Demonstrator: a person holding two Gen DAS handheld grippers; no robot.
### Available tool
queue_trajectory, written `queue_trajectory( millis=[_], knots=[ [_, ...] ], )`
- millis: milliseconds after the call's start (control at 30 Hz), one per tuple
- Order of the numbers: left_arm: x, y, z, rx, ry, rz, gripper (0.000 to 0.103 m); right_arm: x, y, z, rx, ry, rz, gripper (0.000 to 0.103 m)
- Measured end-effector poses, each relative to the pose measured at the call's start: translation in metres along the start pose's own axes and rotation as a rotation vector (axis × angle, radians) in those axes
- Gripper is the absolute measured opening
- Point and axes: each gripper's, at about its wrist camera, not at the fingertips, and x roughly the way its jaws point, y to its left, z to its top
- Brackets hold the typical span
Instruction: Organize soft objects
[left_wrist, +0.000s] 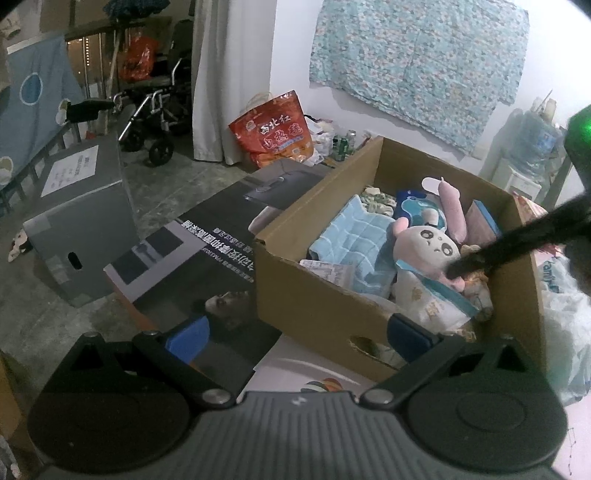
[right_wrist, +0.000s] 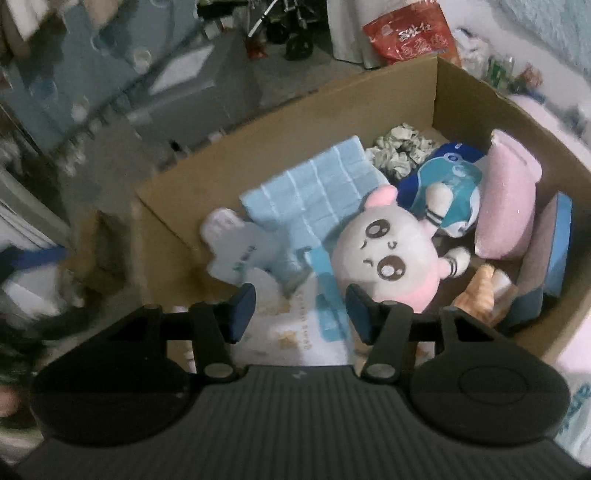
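Both grippers empty over the cardboard box (right_wrist: 280, 147): left gripper (left_wrist: 299, 334) wide, right gripper (right_wrist: 301, 314) half-spread above the plush toy (right_wrist: 388, 251).

White wall (left_wrist: 288, 44) w/ patterned cloth (left_wrist: 417, 62), concrete floor (left_wrist: 162, 188), wheelchair (left_wrist: 155, 110)

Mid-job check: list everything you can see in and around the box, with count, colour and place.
cardboard box: one, brown, open, centre
plush toy: one, white and pink, in the box, front
quilted cloth: one, light blue, in the box, left
pink cushion: one, in the box, right
crumpled patterned cloth: one, grey-white, box's far corner
blue-teal soft item: one, behind the plush toy
red bag: one, floor by the wall
grey carton: one, floor, left
wheelchair: one, black, background
left gripper: open, at the box's near wall
right gripper: open, nothing held, above the box
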Motion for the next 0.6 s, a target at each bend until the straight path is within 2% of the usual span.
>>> queue_trajectory(
  millis=[67, 100, 167, 233, 267, 367, 467, 600],
  knots=[
    [0.0, 0.002, 0.0, -0.005, 0.0, -0.002, 0.103, 0.0, -0.006, -0.002, 0.061, 0.121, 0.137, 0.084],
    [0.0, 0.002, 0.0, -0.006, 0.0, -0.004, 0.103, 0.004, -0.009, -0.005, 0.098, 0.184, 0.205, 0.087],
    [0.001, 0.004, 0.001, -0.011, 0.001, -0.005, 0.103, 0.014, -0.011, -0.01, 0.144, 0.246, 0.246, 0.088],
    [0.002, 0.005, 0.001, -0.015, 0.003, -0.006, 0.103, 0.026, -0.011, -0.011, 0.151, 0.281, 0.214, 0.088],
    [0.001, 0.005, 0.001, -0.016, 0.006, -0.006, 0.103, 0.034, -0.012, -0.011, 0.161, 0.294, 0.197, 0.091],
    [0.0, 0.005, 0.0, -0.009, 0.007, 0.0, 0.103, 0.056, -0.02, -0.011, 0.23, 0.337, 0.244, 0.097],
    [-0.001, 0.008, 0.0, -0.011, 0.003, 0.01, 0.103, 0.064, -0.019, -0.011, 0.248, 0.346, 0.267, 0.097],
    [0.0, 0.011, 0.0, -0.019, 0.002, 0.01, 0.103, 0.056, -0.02, -0.011, 0.222, 0.314, 0.259, 0.097]
  ],
)
